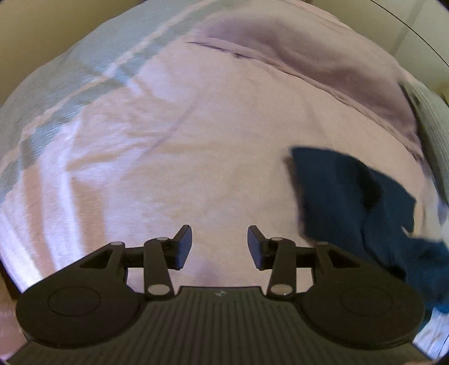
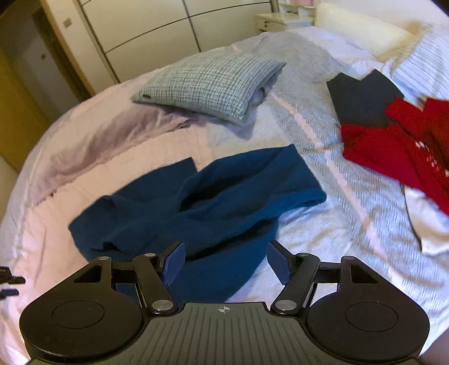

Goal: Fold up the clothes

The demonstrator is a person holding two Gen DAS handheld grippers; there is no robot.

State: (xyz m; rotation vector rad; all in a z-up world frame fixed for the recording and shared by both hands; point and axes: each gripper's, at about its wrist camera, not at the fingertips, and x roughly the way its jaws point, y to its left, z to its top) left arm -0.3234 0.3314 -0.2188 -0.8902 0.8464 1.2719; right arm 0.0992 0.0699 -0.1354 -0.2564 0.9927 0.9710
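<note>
A dark blue garment (image 2: 213,196) lies crumpled on the bed, one flap spread to the left and a fold bulging toward the right. My right gripper (image 2: 226,262) hovers open just above its near edge, nothing between the fingers. In the left wrist view the same blue garment (image 1: 350,202) shows at the right side. My left gripper (image 1: 219,247) is open over bare pale pink sheet (image 1: 196,140), to the left of the garment and apart from it. At the left edge of the right wrist view the left gripper's tips (image 2: 11,280) peek in.
A checked grey pillow (image 2: 213,81) lies beyond the blue garment. Red clothes (image 2: 398,146) and a dark folded piece (image 2: 362,98) sit at the right on the striped bedcover (image 2: 350,196). White wardrobe doors (image 2: 157,31) and a bedside table (image 2: 277,19) stand behind the bed.
</note>
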